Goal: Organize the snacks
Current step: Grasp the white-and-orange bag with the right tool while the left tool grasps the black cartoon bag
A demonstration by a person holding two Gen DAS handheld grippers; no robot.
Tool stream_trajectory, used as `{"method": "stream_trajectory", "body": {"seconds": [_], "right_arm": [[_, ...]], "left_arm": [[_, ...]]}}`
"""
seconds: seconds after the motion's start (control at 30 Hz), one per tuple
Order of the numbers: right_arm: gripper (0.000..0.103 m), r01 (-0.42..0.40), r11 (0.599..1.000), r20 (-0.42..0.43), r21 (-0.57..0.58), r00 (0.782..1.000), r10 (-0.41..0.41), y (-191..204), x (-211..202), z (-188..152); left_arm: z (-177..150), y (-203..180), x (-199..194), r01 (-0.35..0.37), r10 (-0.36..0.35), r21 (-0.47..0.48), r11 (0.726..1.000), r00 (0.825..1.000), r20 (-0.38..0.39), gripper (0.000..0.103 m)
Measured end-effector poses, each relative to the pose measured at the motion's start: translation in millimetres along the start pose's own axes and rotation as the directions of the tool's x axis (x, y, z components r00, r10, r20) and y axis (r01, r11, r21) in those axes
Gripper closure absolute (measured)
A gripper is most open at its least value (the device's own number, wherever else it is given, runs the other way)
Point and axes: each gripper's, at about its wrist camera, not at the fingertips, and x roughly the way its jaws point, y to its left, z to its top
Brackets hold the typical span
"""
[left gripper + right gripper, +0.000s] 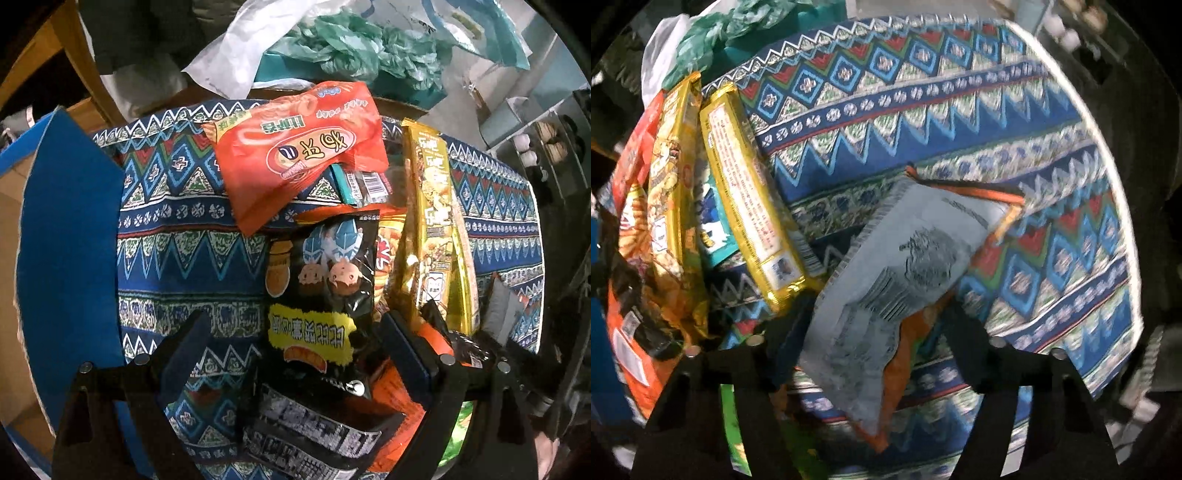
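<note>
Silver-backed snack bag (886,269): light, crinkly, slippery foil; best taken at a crimped edge. Right gripper (871,332) pinching it. Left gripper (295,354) spread over black snack bag (325,280)

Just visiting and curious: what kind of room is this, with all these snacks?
Probably a lived-in home room: a patterned tablecloth covers the table, crumpled plastic bags lie behind it, and small jars sit on a shelf.

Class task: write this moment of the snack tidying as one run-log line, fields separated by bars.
stage: picking | left gripper: open above black snack bag | right gripper: astride silver packet, grip unclear | surface: patterned cloth
</note>
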Motion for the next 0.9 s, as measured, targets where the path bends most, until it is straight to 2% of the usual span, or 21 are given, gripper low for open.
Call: {"method": "stream_trajectory", "body": {"seconds": [0.1,0.27,0.37,0.43,0.47,0.5,0.53,0.7,0.9], "right_arm": [[0.044,0.095,0.994,0.038,-0.059,0.995,-0.093,4.6,-1.8,2.4],[0.044,0.136,0.985,0.028,-0.104,0.991,-0.134,14.9,5.8,5.1],[0.046,0.139,0.985,0.023,-0.103,0.990,-0.137,17.5,9.9,7.7],[0.051,0.131,0.986,0.032,-0.098,0.991,-0.129,14.4,12.6,2.2],[0.053,0.128,0.987,0.031,-0.099,0.992,-0.125,9.0,11.5,-2.2],[0.061,0.122,0.987,0.027,-0.100,0.992,-0.120,9.8,4.1,-6.6],[0.064,0.112,0.989,0.026,-0.099,0.994,-0.110,5.9,2.8,-6.5],[0.067,0.091,0.991,0.042,-0.102,0.995,-0.087,-1.4,-4.1,-0.9],[0.067,0.102,0.986,0.101,-0.130,0.991,-0.089,8.7,-28.9,4.3]], "left_arm": [[3.0,1.9,5.2,0.015,-0.016,-0.012,1.000,1.000,-0.006,0.009],[5.7,5.6,17.8,0.064,-0.066,-0.041,0.997,0.997,-0.030,0.012],[4.5,8.1,25.3,0.119,-0.121,-0.056,0.991,0.992,-0.041,0.019],[3.5,9.1,26.3,0.158,-0.160,-0.058,0.986,0.986,-0.037,0.038],[3.3,8.7,25.1,0.176,-0.178,-0.056,0.983,0.984,-0.034,0.040],[3.1,7.8,23.1,0.178,-0.179,-0.047,0.983,0.984,-0.024,0.044],[2.1,6.6,20.9,0.177,-0.177,-0.034,0.984,0.984,-0.014,0.049],[-1.2,1.5,6.7,0.149,-0.150,0.029,0.988,0.988,0.027,0.062],[-7.0,2.5,-10.2,0.108,-0.114,0.080,0.991,0.990,0.084,0.063]]}}
